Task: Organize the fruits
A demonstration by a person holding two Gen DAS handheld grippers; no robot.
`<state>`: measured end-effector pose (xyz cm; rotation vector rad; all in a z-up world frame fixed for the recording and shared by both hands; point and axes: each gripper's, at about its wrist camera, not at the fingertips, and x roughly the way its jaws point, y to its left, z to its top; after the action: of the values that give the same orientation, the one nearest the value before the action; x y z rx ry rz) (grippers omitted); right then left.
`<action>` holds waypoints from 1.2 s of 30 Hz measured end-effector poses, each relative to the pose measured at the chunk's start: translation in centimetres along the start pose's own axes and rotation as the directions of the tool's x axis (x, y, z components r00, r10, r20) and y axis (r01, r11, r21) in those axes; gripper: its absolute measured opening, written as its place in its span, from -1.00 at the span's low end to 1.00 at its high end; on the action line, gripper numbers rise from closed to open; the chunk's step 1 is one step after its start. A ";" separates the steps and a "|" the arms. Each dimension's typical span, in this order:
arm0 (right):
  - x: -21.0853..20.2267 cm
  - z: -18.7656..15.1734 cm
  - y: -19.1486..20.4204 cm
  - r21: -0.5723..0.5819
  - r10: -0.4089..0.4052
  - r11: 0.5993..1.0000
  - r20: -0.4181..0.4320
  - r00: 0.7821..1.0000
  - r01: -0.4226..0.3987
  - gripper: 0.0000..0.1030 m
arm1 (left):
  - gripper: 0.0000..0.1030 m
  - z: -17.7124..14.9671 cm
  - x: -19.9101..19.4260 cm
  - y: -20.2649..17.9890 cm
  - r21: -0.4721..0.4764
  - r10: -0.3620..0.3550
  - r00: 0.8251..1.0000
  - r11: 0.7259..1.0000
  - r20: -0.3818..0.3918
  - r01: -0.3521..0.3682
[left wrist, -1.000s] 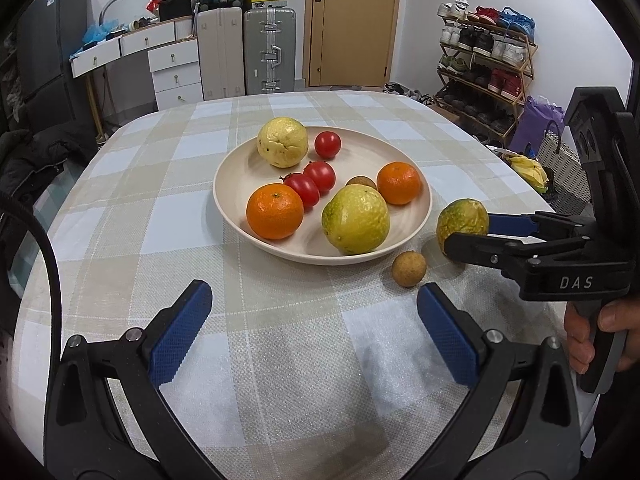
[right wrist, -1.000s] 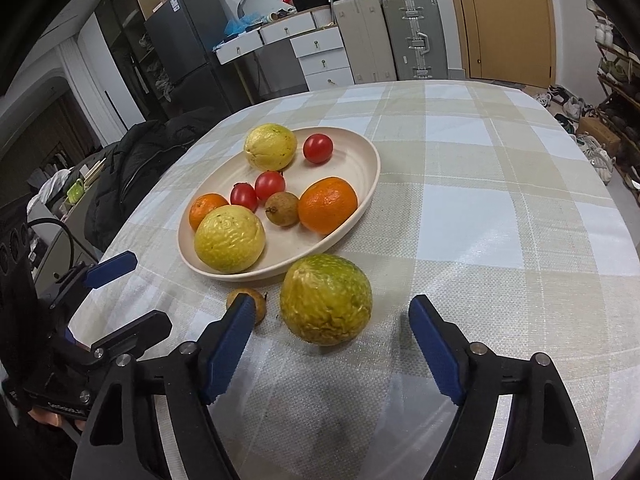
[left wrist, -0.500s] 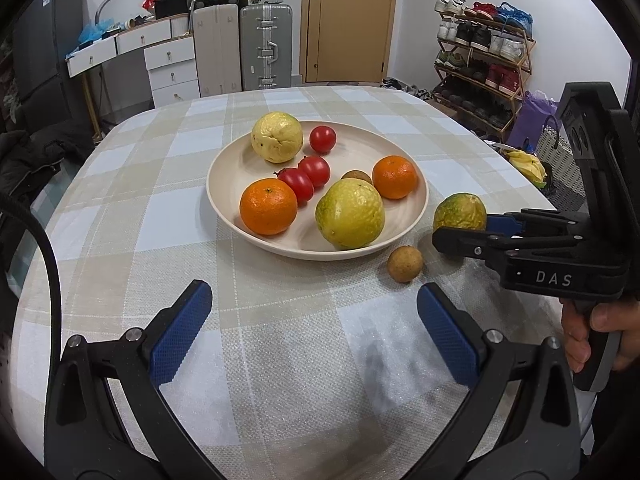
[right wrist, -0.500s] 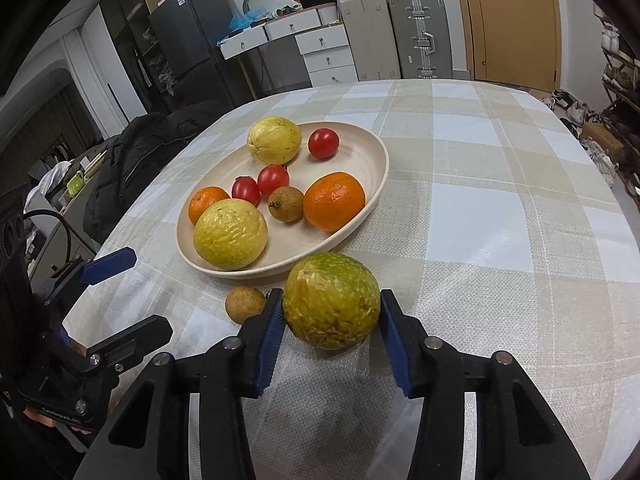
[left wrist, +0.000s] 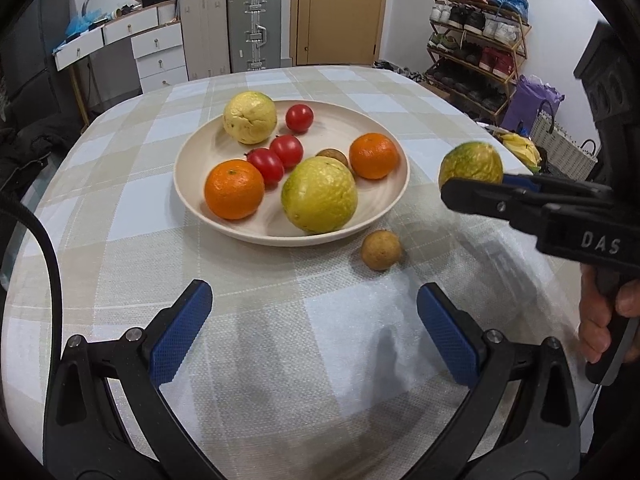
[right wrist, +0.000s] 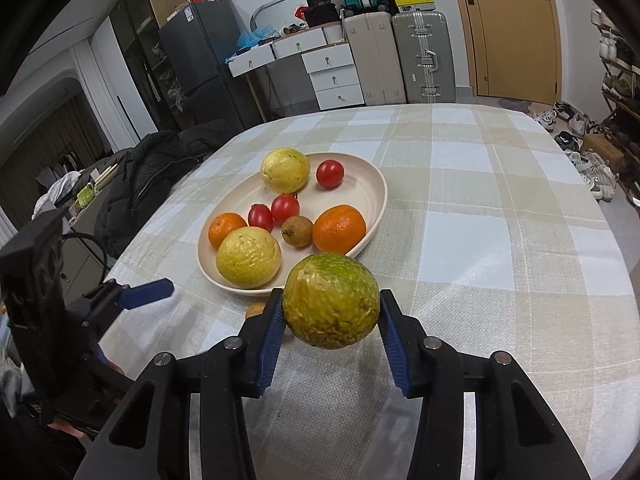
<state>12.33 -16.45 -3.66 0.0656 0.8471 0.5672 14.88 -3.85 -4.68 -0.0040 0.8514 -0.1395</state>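
My right gripper is shut on a green-yellow wrinkled fruit and holds it above the tablecloth, just right of the plate; the fruit also shows in the left wrist view. The cream plate holds two yellow fruits, two oranges, three red tomatoes and a small brown fruit. Another small brown fruit lies on the cloth in front of the plate, mostly hidden in the right wrist view. My left gripper is open and empty, low over the near part of the table.
The round table carries a beige and white checked cloth. Behind it stand suitcases, white drawers and a door. A shoe rack is at the right, a dark jacket on a chair at the left.
My right gripper closed on the green-yellow fruit and lifted it off the cloth. My left gripper stayed open and moved slightly nearer the plate.
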 end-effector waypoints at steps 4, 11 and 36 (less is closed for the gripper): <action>-0.8 0.2 -0.3 0.006 0.005 1.000 0.015 1.000 -0.005 -0.10 | 0.92 0.3 0.8 -1.0 0.015 -0.014 1.000 1.000 -0.024 0.014; -1.7 0.4 -0.9 0.019 0.011 1.000 0.031 0.999 -0.011 -0.10 | 0.38 1.0 2.5 -2.7 0.037 -0.048 0.996 0.998 -0.069 0.051; -1.5 0.2 -0.9 0.021 0.012 1.000 0.029 1.000 -0.013 -0.10 | -0.57 0.8 1.2 -4.7 0.110 -0.095 0.995 0.989 -0.023 0.097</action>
<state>12.12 -17.91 -2.74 0.0985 0.8254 0.5676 15.63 -8.69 -4.76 0.0605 0.8604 -0.2774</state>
